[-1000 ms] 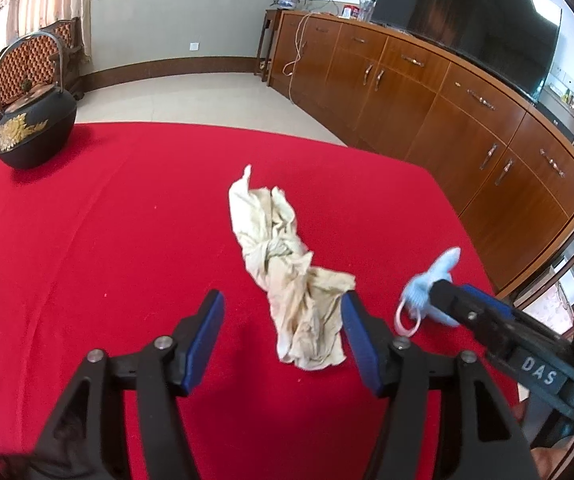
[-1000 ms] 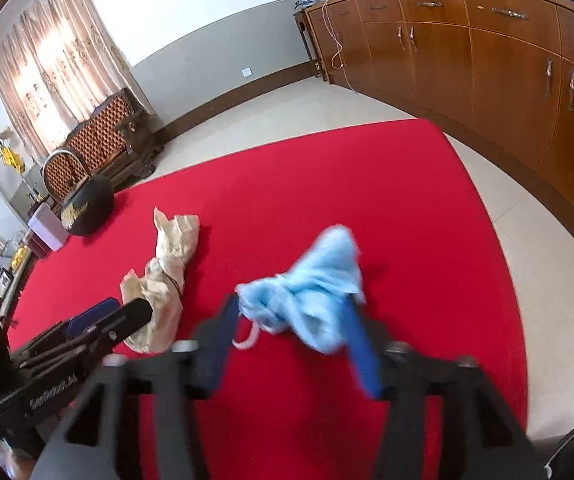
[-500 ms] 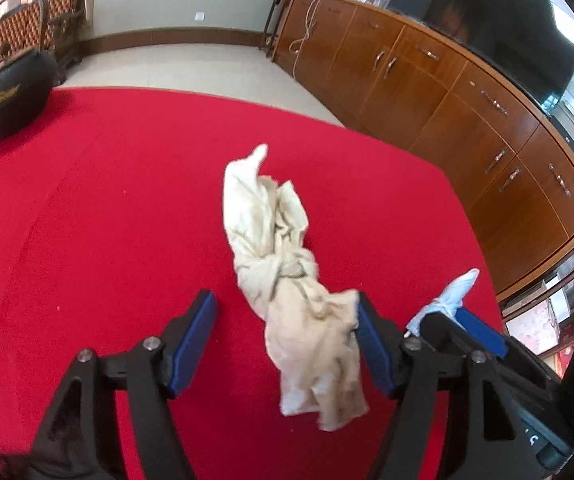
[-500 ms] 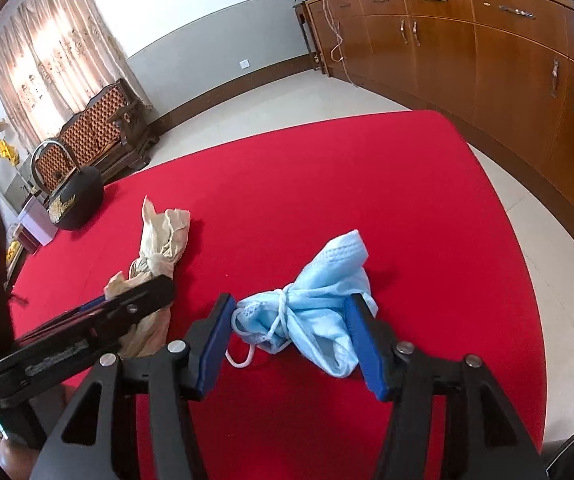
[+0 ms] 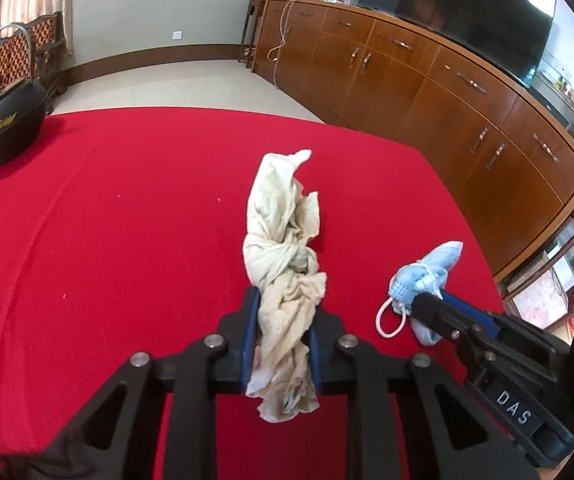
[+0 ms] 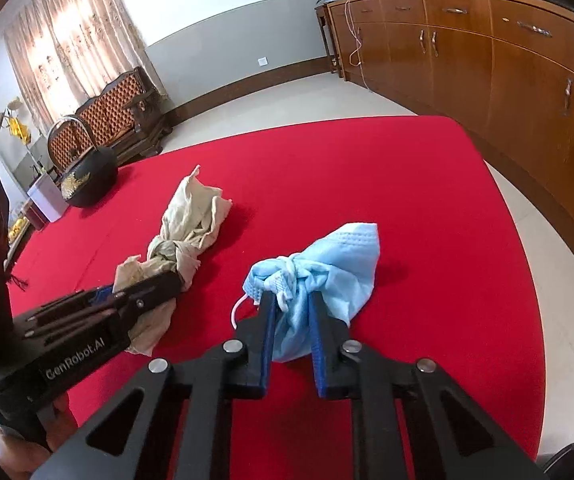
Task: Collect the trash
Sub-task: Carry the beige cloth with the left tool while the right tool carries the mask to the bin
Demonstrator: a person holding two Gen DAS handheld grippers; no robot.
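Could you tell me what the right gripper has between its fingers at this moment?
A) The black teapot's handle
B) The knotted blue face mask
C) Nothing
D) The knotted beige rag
B: the right gripper is closing, with its blue pads pinching the blue face mask on the red tablecloth.

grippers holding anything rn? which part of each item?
Left hand-held gripper: clamped on the knotted beige rag, at its near end below the knot. Right hand-held gripper, jaws closing: pinching the knotted blue face mask at its near end.
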